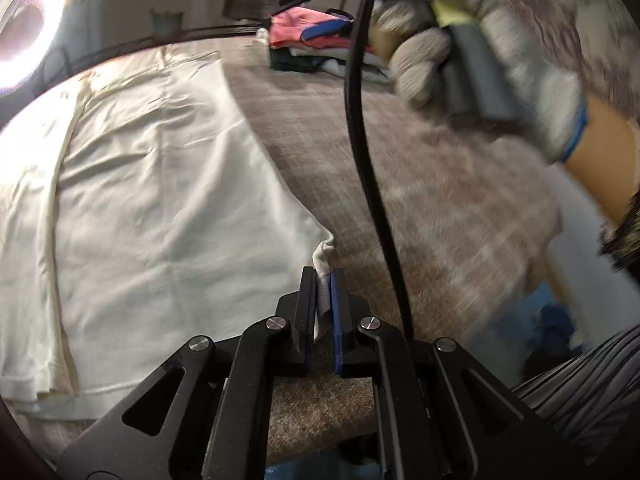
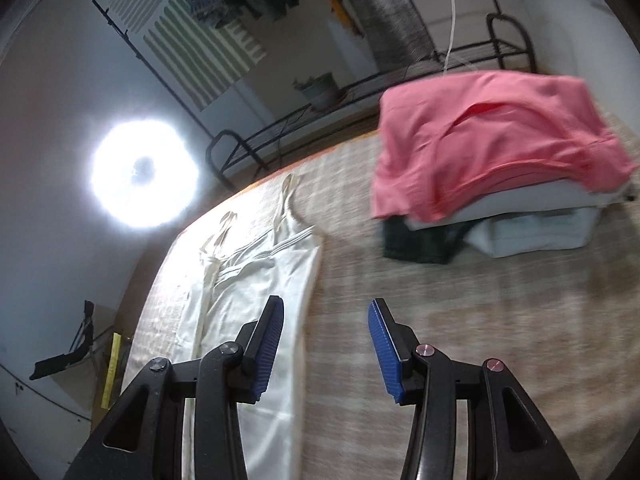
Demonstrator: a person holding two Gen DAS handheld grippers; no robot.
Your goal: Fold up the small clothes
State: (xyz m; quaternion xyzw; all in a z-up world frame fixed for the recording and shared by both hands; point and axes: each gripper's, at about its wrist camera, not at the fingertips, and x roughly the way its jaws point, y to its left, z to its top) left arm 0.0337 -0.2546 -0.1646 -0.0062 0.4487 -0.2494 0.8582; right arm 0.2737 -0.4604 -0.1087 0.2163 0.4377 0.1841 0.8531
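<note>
Pinched in the left gripper (image 1: 323,280), a bottom corner of the cream top (image 1: 160,184) lies spread flat on the surface (image 1: 440,200), unfolded; right gripper (image 2: 326,320) hovers open, empty; folded pile (image 2: 480,152) behind.

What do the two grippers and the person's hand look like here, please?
Both the left gripper and the right gripper have black angular frames with round silver screws and ribbed blue pads on the jaws. A black cable hangs by the left one. The right hand wears a grey knit glove with a blue cuff.
</note>
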